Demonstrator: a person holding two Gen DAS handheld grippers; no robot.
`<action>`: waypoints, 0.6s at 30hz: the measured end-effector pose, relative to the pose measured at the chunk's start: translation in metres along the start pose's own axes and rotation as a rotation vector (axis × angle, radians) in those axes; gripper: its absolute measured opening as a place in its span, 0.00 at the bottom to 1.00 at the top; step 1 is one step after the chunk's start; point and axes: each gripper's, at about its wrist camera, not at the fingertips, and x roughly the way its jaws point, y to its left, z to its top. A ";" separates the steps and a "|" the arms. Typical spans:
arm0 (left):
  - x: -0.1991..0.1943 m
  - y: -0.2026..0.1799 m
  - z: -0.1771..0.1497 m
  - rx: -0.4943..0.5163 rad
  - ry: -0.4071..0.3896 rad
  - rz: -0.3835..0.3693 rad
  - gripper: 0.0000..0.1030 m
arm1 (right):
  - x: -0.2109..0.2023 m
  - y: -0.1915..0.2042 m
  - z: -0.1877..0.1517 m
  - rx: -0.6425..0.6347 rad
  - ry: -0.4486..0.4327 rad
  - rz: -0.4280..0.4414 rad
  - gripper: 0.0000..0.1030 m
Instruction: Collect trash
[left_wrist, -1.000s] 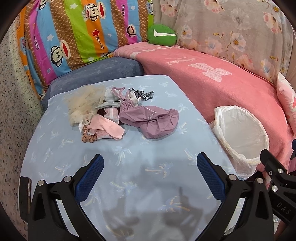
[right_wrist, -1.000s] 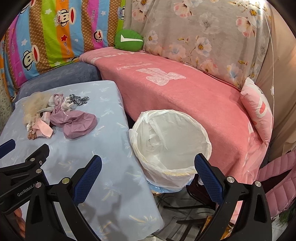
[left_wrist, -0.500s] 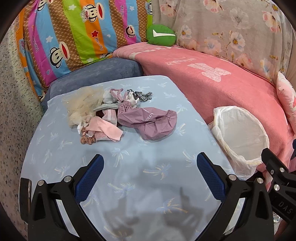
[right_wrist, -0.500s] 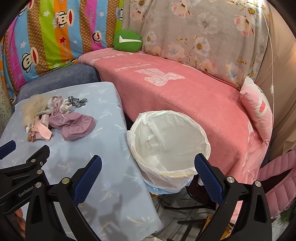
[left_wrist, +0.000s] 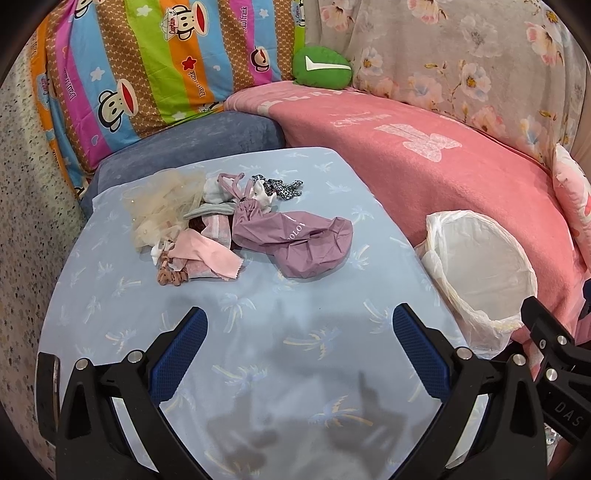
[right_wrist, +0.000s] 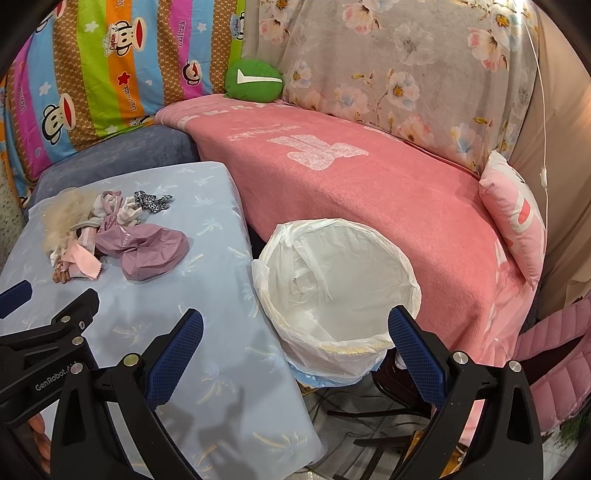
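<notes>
From the left wrist we see our left gripper (left_wrist: 295, 332) spread wide and empty above the blue table (left_wrist: 258, 369). The trash pile (left_wrist: 229, 229), scraps and a mauve bag (left_wrist: 306, 243), lies at the table's far side, well apart from the fingers. The lined bin (left_wrist: 480, 273) stands just right of the table.

From the right wrist, our right gripper (right_wrist: 295, 339) is also spread, empty, over the bin (right_wrist: 332, 273). The pile (right_wrist: 110, 232) sits far left on the table (right_wrist: 221, 314).
</notes>
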 end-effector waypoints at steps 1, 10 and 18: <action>0.000 0.000 0.000 0.000 0.001 0.000 0.93 | 0.001 -0.001 0.000 0.000 0.001 0.001 0.94; 0.001 0.000 -0.001 -0.001 0.000 -0.002 0.93 | 0.002 -0.002 0.001 0.002 0.003 0.001 0.94; 0.001 0.000 -0.001 0.002 0.000 0.000 0.93 | 0.003 -0.003 0.001 0.002 0.004 0.000 0.94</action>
